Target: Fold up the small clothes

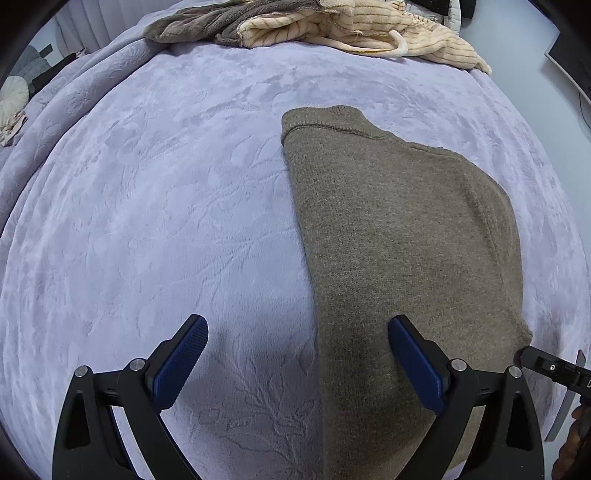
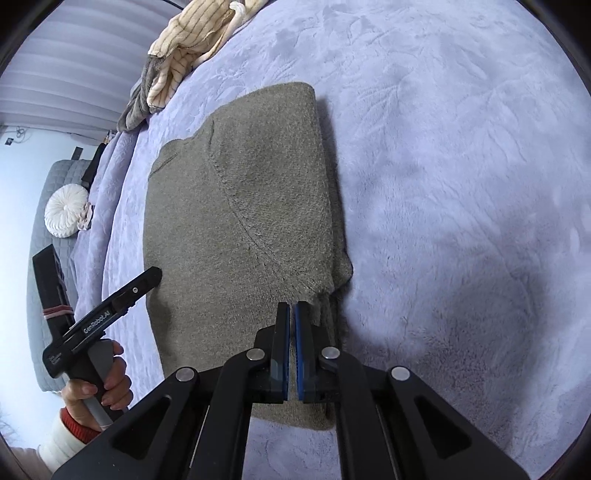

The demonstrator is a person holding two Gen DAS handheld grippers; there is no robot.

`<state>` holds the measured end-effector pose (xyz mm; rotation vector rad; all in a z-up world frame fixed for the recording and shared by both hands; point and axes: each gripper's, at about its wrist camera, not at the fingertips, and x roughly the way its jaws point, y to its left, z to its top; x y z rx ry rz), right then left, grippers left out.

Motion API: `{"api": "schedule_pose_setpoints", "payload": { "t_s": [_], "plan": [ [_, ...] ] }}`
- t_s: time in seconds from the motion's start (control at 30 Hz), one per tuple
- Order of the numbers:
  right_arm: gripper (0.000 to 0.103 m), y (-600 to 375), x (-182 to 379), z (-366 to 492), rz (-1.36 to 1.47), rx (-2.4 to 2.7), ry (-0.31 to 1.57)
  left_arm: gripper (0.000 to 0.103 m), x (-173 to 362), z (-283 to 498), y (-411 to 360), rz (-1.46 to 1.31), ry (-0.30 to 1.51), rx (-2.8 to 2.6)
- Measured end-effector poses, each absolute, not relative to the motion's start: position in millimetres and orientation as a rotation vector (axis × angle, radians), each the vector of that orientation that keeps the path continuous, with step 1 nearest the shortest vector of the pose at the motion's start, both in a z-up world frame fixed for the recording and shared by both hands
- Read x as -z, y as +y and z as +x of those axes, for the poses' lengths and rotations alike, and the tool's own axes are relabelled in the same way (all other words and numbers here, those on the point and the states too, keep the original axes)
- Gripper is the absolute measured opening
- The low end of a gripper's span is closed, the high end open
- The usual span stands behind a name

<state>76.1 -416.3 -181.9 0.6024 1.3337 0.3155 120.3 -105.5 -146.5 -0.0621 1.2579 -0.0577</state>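
A brown-grey knit sweater (image 1: 402, 236) lies folded lengthwise on the lilac bedspread (image 1: 166, 203); its sleeve is folded over the body (image 2: 240, 206). My left gripper (image 1: 297, 328) is open, hovering over the sweater's left edge near its lower end, with one finger over the bedspread and one over the knit. My right gripper (image 2: 291, 314) is shut, its tips at the sweater's right edge by the sleeve cuff (image 2: 332, 273); I cannot tell whether any fabric is pinched. The left gripper shows in the right wrist view (image 2: 151, 277), and the right gripper's tip in the left wrist view (image 1: 524, 354).
A heap of cream striped and grey fleece clothes (image 1: 332, 26) lies at the far end of the bed (image 2: 177, 48). A round white cushion (image 2: 64, 214) sits on a grey quilted seat beside the bed. The bed's edge runs along the right (image 1: 554, 166).
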Motion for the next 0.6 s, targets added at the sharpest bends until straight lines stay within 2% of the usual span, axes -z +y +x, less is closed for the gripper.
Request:
{"api": "schedule_pose_setpoints", "payload": {
  "t_s": [0.2, 0.3, 0.37, 0.6],
  "plan": [
    [0.012, -429, 166, 78, 0.584, -0.286, 1.292, 0.099, 149, 120, -101, -0.100, 1.269, 0.054],
    [0.024, -438, 171, 81, 0.600, -0.259, 1.305, 0.099, 150, 120, -100, -0.101, 1.271, 0.057],
    [0.041, -441, 174, 81, 0.610, -0.242, 1.309, 0.099, 150, 120, -99, -0.095, 1.270, 0.058],
    [0.049, -442, 181, 81, 0.627, -0.248, 1.322, 0.102, 153, 122, -96, -0.108, 1.285, 0.055]
  ]
}}
